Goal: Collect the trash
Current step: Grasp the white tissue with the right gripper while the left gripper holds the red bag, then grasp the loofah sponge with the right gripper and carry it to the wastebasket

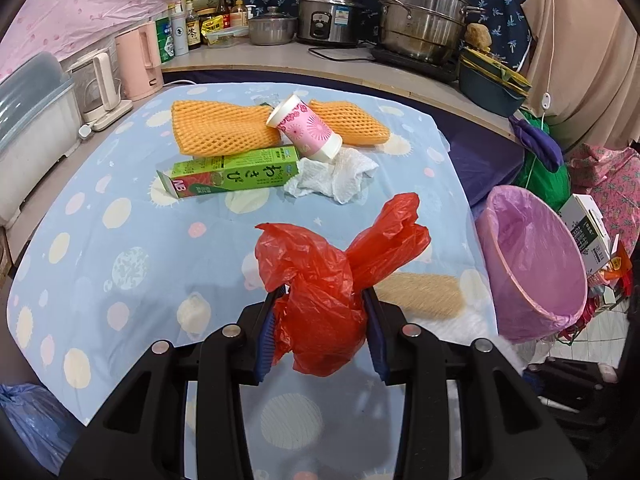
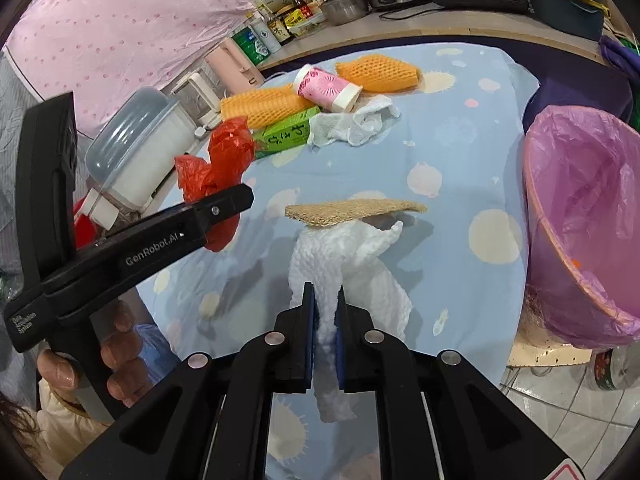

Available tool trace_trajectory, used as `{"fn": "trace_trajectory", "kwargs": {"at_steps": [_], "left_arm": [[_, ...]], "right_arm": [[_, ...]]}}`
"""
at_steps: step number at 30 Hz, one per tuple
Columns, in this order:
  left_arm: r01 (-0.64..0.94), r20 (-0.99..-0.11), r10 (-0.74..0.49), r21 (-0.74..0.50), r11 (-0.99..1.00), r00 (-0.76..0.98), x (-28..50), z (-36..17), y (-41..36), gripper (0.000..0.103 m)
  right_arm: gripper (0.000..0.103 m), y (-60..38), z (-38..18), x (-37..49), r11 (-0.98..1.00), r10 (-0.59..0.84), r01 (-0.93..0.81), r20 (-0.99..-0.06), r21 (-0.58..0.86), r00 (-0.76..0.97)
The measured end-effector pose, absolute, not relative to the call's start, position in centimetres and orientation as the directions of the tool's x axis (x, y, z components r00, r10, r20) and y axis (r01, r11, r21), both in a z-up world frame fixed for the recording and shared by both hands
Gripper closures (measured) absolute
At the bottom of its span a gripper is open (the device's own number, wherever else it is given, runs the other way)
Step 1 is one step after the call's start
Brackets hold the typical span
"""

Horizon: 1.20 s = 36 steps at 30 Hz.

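Observation:
My left gripper is shut on a crumpled red plastic bag held above the blue spotted tablecloth; the bag also shows in the right wrist view. My right gripper is shut on a white foam net that carries a flat tan scouring pad. Farther back lie two orange foam nets, a pink paper cup on its side, a green wasabi box and a crumpled white tissue. A pink-lined trash bin stands at the table's right edge.
A counter behind the table holds steel pots, a rice cooker, bottles and a pink kettle. A white lidded container stands at the left. Boxes and bags crowd the floor at the right.

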<state>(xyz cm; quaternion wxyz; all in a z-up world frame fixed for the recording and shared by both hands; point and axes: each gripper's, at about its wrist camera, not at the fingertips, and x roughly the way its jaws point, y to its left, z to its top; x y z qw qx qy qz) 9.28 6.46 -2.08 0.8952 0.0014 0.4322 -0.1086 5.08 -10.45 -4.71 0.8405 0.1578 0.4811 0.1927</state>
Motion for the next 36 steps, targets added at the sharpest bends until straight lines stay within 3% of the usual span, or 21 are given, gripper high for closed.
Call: {"fn": "trace_trajectory", "kwargs": {"at_steps": [3,5,7,13,21,24,27,36], "left_arm": [[0.208,-0.787,-0.195,-0.087,0.974,0.585,8.8,-2.7,6.0,0.067],[0.214,-0.795,-0.197,-0.086,0.973,0.574,8.4,-3.2,5.8,0.067],[0.219,-0.803,-0.197,-0.085,0.972,0.563,8.0,-3.7,5.6,0.067],[0.237,-0.827,-0.211,-0.097,0.967,0.520,6.4,-5.2,5.6,0.067],[0.296,-0.875,-0.222,-0.096,0.950,0.430,4.5,-8.2,4.1,0.067],[0.296,-0.892,-0.207,-0.088,0.951,0.401,4.9,-9.5,3.7,0.067],[0.310,-0.889,-0.195,-0.063,0.949,0.414,4.9,-9.6,3.4,0.067],[0.320,-0.886,-0.200,-0.062,0.945,0.419,4.9,-9.7,3.3,0.067]], "right_arm": [[0.074,-9.9,-6.0,4.6,0.896,0.440,-0.160,-0.784,0.414,0.437],[0.062,-10.2,-5.8,4.2,0.896,0.438,-0.149,-0.777,0.418,0.452],[0.056,-10.8,-5.2,4.2,0.888,0.447,-0.136,-0.756,0.439,0.478],[0.056,-12.5,-6.5,7.3,0.879,0.440,-0.067,-0.749,0.472,0.495],[0.067,-12.2,-10.1,11.5,0.850,0.483,-0.031,-0.757,0.525,0.440],[0.085,-12.0,-10.0,12.0,0.827,0.518,-0.039,-0.734,0.561,0.439],[0.092,-12.1,-8.7,12.0,0.818,0.531,-0.064,-0.707,0.572,0.468],[0.097,-13.6,-3.9,12.0,0.823,0.487,-0.074,-0.632,0.563,0.603]]}}
